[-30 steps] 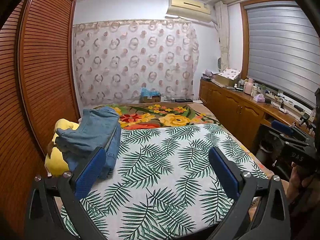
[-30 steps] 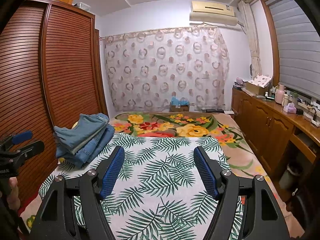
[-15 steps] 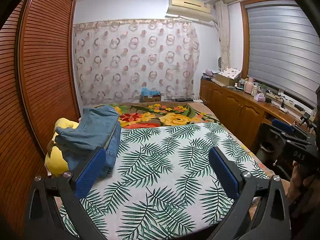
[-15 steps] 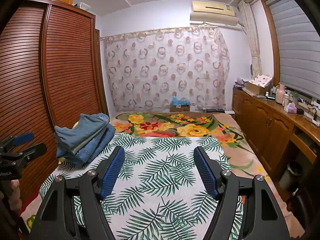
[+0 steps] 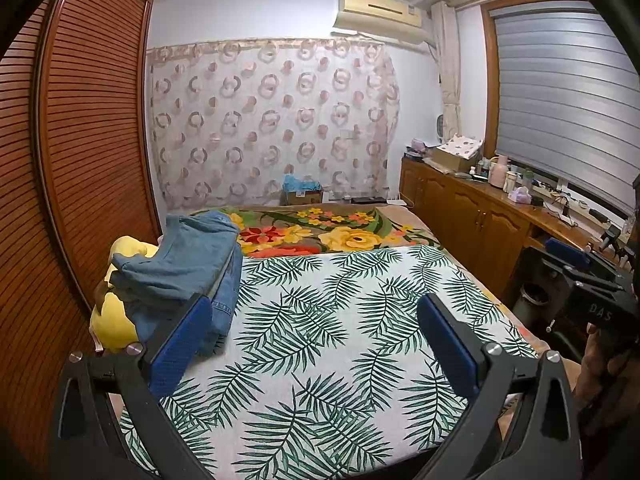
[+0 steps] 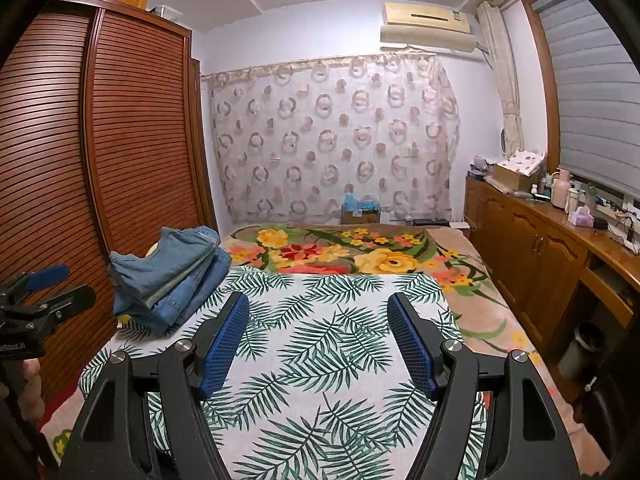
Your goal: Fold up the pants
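A slatted wooden wardrobe (image 6: pixel 120 140) lines one wall, a ring-patterned curtain (image 6: pixel 332 136) (sheer) faces the leaf-print bed (image 6: pixel 320 360).

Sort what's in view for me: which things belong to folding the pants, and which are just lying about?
For the job:
- stack of denim pants at the bed's left edge
- leaf-print sheet, the folding surface
- left gripper and right gripper, jaws open, holding nothing

Lying about:
- yellow pillow under the pants
- cardboard box
- bottles on the sideboard
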Demonstrator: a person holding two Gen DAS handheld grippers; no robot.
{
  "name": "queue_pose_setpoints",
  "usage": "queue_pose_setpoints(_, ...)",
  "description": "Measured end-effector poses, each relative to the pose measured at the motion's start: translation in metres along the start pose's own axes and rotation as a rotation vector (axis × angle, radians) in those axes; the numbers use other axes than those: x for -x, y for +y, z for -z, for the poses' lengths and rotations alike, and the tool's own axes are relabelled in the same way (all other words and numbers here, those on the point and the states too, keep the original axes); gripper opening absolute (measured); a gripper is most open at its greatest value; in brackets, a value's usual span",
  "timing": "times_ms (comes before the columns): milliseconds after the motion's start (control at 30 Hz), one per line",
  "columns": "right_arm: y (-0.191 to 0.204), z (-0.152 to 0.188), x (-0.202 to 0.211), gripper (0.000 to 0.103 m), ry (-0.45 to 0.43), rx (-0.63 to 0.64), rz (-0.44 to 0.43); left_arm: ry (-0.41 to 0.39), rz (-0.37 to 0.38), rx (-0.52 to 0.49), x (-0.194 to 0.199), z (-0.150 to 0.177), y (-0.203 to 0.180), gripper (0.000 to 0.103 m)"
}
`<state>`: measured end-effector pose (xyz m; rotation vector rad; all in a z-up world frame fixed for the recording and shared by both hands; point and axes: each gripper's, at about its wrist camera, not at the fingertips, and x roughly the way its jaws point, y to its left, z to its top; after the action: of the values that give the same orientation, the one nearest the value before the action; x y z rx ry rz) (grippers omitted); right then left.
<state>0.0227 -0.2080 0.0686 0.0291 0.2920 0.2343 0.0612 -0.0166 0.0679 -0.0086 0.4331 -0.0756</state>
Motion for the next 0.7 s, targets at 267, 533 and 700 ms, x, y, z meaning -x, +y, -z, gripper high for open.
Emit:
queue_pose_setpoints(267,-0.0011,0.0011,0.0002,0.073,0.0,0.001,-0.001,-0.001,-0.002,0.0,-0.0004,0.0026,0.001,0.102)
queue_pose_setpoints(533,-0.0017,0.0011,-0.0006,0.073,-0.001,0.003,0.0,-0.002,-0.002,0.0,-0.0009,0.0033,0.0013,0.102)
queue_pose_setpoints(700,-0.0016,0.0015,-0.0007,0.073,-0.001,0.001,-0.001,-0.001,-0.002,0.0,-0.0007,0.0029,0.0011,0.102)
